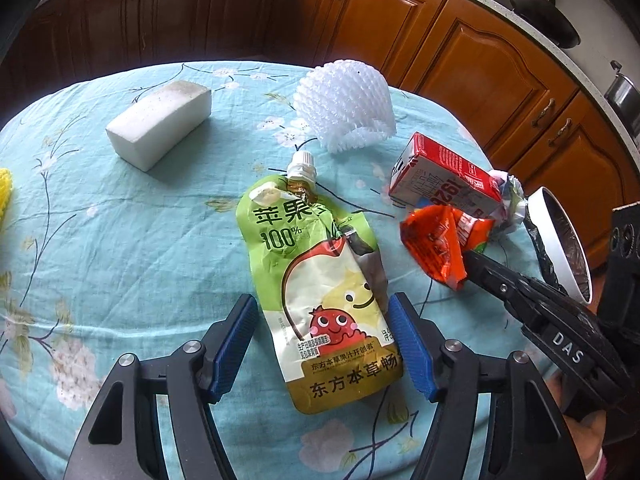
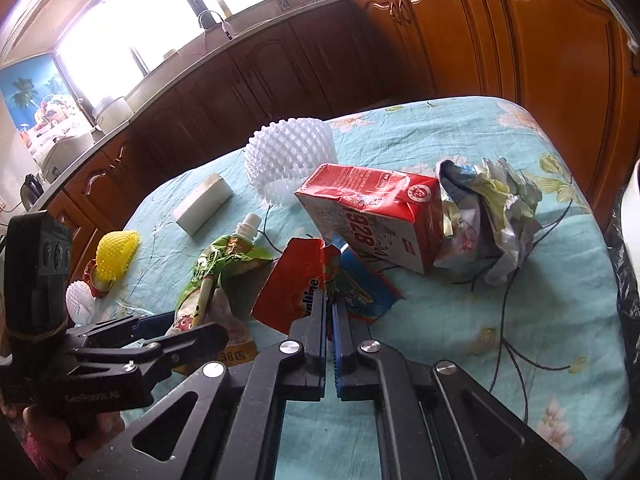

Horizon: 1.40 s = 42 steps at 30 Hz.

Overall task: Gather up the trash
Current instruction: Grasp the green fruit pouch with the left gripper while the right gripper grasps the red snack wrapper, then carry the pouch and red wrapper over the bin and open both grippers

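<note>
Surface: table [image 1: 120, 240] under a turquoise floral cloth, scattered with trash.
Left gripper [image 1: 322, 344]: jaws spread, straddling the lower half of the juice pouch [image 1: 320, 280]; blue pads stand just beside its two long edges, and contact cannot be told from the left wrist view.
Juice pouch: green spouted pack lying flat, long axis running straight away from the left gripper, capped spout at the far end, bottom seam nearest the tool.
Key relation: pouch's long axis lines up with the left gripper's pointing line, so the fingers close across its narrow width; the left hand is clearly the nearer one to it.
Right gripper [image 2: 330, 312]: jaws pressed together, pinching the near edge of the orange wrapper [image 2: 292, 284].
Orange wrapper: crumpled foil just right of the pouch, with the red milk carton [image 2: 380, 212] behind it.
Crumpled paper [image 2: 496, 208]: wadded against the carton's far end.
Bin [image 1: 560, 240]: white rim with dark liner, at the table's right edge, nearest the right hand.
Other trash: white foam block [image 1: 160, 124], white foam net [image 1: 344, 104], yellow foam net [image 2: 116, 256].
Judged step: wrapper secured; pouch bracketed but probably not yet squeezed.
</note>
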Each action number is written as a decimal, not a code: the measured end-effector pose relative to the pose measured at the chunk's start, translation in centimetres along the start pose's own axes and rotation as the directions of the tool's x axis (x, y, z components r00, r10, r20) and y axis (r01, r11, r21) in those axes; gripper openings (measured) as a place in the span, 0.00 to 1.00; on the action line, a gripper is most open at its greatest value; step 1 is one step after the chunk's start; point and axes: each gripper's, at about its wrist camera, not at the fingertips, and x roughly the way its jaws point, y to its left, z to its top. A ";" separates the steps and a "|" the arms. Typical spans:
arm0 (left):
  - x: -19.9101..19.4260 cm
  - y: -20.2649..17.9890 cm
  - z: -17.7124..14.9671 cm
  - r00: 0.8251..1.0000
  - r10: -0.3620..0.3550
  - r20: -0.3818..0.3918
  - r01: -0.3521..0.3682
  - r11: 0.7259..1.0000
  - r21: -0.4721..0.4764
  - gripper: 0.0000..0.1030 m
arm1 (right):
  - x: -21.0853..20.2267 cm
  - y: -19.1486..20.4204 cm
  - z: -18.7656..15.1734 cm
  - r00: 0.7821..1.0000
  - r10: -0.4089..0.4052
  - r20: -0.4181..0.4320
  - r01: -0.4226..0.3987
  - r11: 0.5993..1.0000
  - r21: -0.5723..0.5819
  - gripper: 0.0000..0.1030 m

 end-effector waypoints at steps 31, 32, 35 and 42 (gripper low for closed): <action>-4.9 -6.4 -2.1 0.982 -0.162 0.097 0.142 0.972 0.185 0.43 | -10.8 -4.1 -4.2 0.982 -0.096 0.163 0.073 0.987 0.142 0.02; -4.7 -6.9 -2.1 0.981 -0.170 0.094 0.149 0.970 0.194 0.43 | -11.2 -4.6 -4.3 0.980 -0.105 0.167 0.080 0.985 0.152 0.02; -4.5 -8.5 -1.9 0.979 -0.188 0.083 0.166 0.961 0.222 0.43 | -12.6 -6.1 -4.9 0.973 -0.135 0.185 0.101 0.978 0.183 0.02; -3.8 -12.3 -1.7 0.973 -0.223 0.057 0.198 0.936 0.291 0.43 | -16.2 -9.3 -5.6 0.953 -0.202 0.228 0.146 0.959 0.242 0.02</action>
